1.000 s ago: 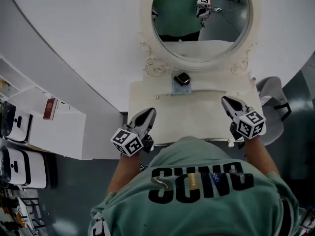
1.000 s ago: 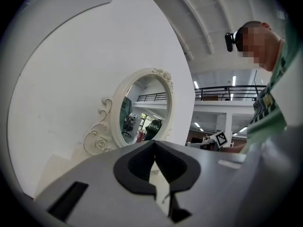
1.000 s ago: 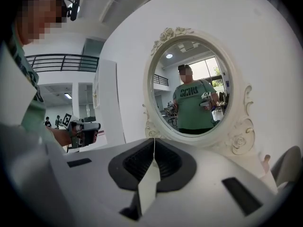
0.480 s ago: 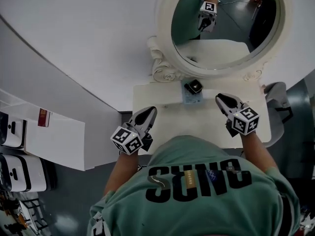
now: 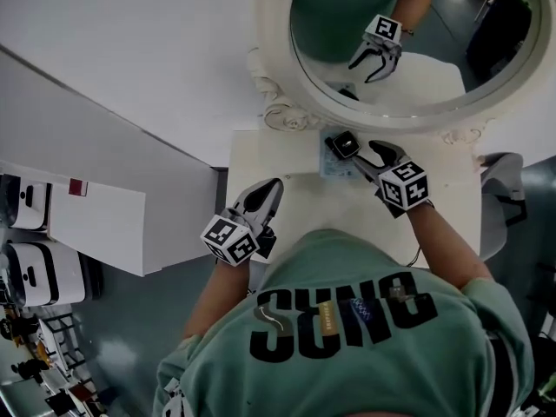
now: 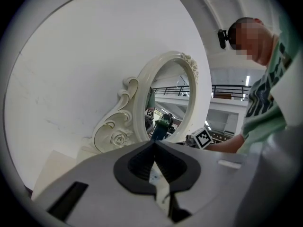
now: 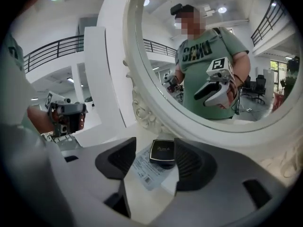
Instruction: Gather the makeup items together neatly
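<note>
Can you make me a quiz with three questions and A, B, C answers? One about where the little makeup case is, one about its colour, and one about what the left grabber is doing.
1. Where does the makeup case lie?
A) on a printed sheet in front of the mirror
B) on the floor
C) inside a drawer

2. What colour is the case?
A) pink
B) black
C) yellow

3. On the left gripper, how do the jaws stand?
A) wide apart
B) clamped on the case
C) shut together, holding nothing

Answers:
1 A: the right gripper view shows it resting on the sheet just below the mirror's frame.
2 B: its lid is black in both views that show it.
3 C: the left gripper view shows the tips meeting with nothing held between them.
</note>
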`<state>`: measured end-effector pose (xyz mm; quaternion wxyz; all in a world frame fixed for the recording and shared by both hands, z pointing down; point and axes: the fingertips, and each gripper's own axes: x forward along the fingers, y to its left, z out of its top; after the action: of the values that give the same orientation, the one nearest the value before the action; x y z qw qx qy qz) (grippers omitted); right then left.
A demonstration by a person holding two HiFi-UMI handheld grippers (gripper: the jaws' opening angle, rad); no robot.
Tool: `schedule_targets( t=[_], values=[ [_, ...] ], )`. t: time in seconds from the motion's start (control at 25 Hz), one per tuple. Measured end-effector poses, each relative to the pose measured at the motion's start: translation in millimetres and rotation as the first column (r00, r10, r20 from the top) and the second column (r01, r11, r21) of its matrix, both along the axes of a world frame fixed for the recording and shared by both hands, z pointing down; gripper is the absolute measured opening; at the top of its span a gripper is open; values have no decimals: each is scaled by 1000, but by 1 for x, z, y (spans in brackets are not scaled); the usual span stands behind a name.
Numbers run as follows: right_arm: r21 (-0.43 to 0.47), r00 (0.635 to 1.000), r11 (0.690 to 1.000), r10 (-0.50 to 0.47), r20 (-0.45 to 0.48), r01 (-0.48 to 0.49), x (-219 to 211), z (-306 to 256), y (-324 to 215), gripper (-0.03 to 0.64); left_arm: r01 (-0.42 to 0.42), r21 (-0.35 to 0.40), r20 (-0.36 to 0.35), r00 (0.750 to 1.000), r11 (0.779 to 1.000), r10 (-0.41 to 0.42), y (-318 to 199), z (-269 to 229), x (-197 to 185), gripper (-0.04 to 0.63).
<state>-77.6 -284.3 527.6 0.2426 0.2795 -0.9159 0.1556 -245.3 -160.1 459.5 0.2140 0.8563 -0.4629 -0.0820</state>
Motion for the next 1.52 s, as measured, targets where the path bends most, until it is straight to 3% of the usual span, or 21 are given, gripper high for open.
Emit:
schedule_targets(
  t=[0.12, 0.24, 0.64, 1.0, 1.12, 1.24, 1.52],
  values=[
    [-45, 998, 999, -10, -63, 7, -20, 28, -20, 304, -5, -4, 17, 1000, 1000, 5, -12, 8, 3, -2],
    [-94, 993, 995, 6, -117, -17, -34, 56, -32, 340, -25, -9, 23, 999, 1000, 25, -19, 14, 5, -2],
    [-92, 970, 991, 76, -231, -99, -40, 95, -48, 330, -96, -19, 22, 995, 995, 97, -6, 24, -10, -2],
    [-4, 972, 986, 166, -164, -169, -17, 53, -34, 327, -190, 8, 90, 978, 982, 188, 13, 19, -10, -2],
    [4, 969, 977, 214, -125, -215, 25, 34, -16, 327, -210, 14, 94, 974, 978, 208, 9, 12, 22, -2],
    [-10, 950, 957, 288, -118, -291, 101, 31, 4, 327, -204, 36, 74, 977, 978, 201, -5, 5, 75, -2],
    [-76, 849, 854, 496, -185, -515, 311, 74, 58, 327, -345, 37, 51, 938, 938, 343, -27, 10, 246, -2]
  ],
)
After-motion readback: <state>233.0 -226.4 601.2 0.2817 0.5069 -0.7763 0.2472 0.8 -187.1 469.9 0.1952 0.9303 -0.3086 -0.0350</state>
